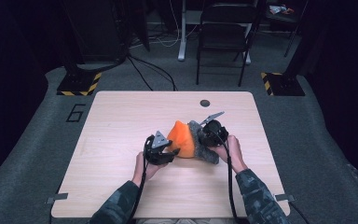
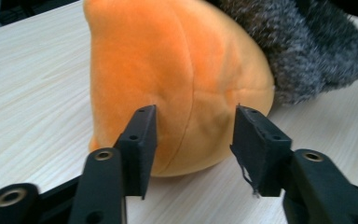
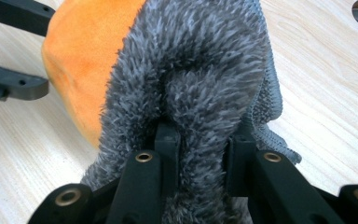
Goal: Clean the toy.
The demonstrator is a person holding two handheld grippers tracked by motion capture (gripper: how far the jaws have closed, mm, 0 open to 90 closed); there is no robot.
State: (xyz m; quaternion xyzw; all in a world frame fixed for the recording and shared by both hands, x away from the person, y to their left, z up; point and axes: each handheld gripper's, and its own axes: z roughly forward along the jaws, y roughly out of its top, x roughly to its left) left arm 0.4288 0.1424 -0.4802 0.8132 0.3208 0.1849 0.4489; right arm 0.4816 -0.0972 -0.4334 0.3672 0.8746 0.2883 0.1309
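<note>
Orange plush (image 1: 181,138) with a grey furry part (image 1: 204,148) lies at the centre of the light wood table (image 1: 121,121) in the high view; the left gripper (image 1: 167,154) sits at the toy's eight o'clock, the right gripper (image 1: 206,135) at its three o'clock. Left gripper view: jaws apart, straddling the orange body (image 2: 177,74), pads close to it but not closed on it. Right gripper view: jaws pinched on a fold of grey fur (image 3: 200,93), orange at ten o'clock.

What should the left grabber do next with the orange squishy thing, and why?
Probably close the left gripper: its jaws stand open on either side of the orange plush, while the right gripper already pinches the grey fuzzy cloth.
</note>
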